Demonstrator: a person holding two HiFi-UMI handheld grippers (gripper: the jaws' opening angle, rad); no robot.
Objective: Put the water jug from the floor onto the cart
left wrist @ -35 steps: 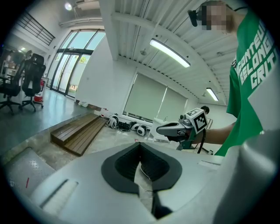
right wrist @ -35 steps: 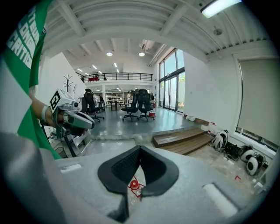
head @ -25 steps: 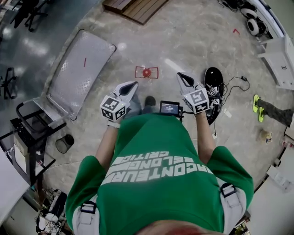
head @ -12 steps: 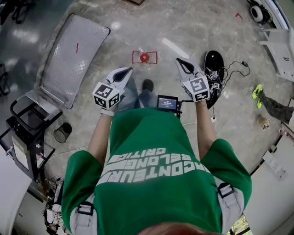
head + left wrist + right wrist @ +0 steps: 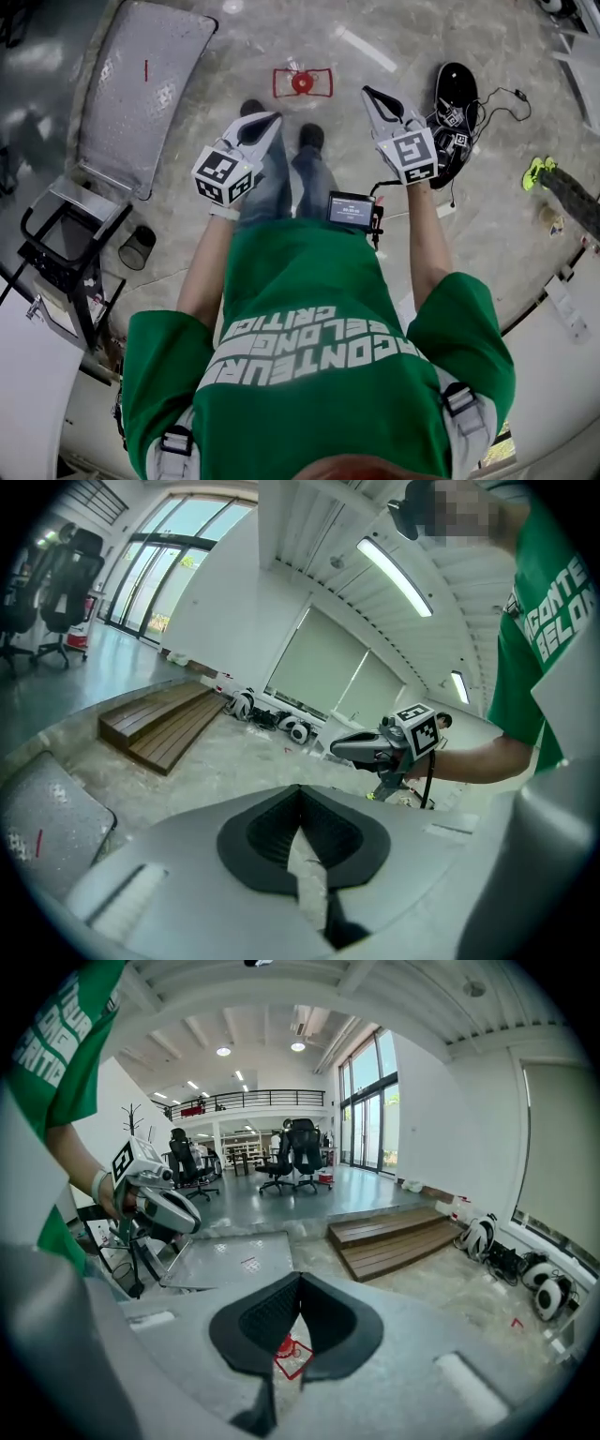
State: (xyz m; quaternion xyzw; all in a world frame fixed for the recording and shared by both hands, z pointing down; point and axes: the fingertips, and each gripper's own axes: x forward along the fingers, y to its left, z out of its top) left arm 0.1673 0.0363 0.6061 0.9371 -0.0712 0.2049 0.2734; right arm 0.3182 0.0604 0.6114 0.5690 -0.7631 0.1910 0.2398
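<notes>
A small red-capped thing (image 5: 302, 82) stands inside a red square marked on the floor; whether it is the water jug I cannot tell. It shows through the right jaws too (image 5: 284, 1346). The cart (image 5: 141, 84) is a flat grey platform at upper left, with its black handle (image 5: 56, 239) nearer me. My left gripper (image 5: 267, 120) is shut and empty, held out short of the red square and left of it. My right gripper (image 5: 367, 92) is also shut and empty, just right of the square. Each gripper view shows the other gripper: the right one (image 5: 337, 749), the left one (image 5: 192, 1225).
A black device with cables (image 5: 455, 94) lies on the floor at right. A small black bin (image 5: 138, 248) sits beside the cart's handle. Wooden steps (image 5: 394, 1237) lie beyond the cart, office chairs (image 5: 291, 1152) farther off. Someone's yellow-green shoe (image 5: 536, 173) is at right.
The person has stepped forward, and both grippers have sunk toward the floor. The red square now lies closer to the gripper tips. Both jaws stay shut.
</notes>
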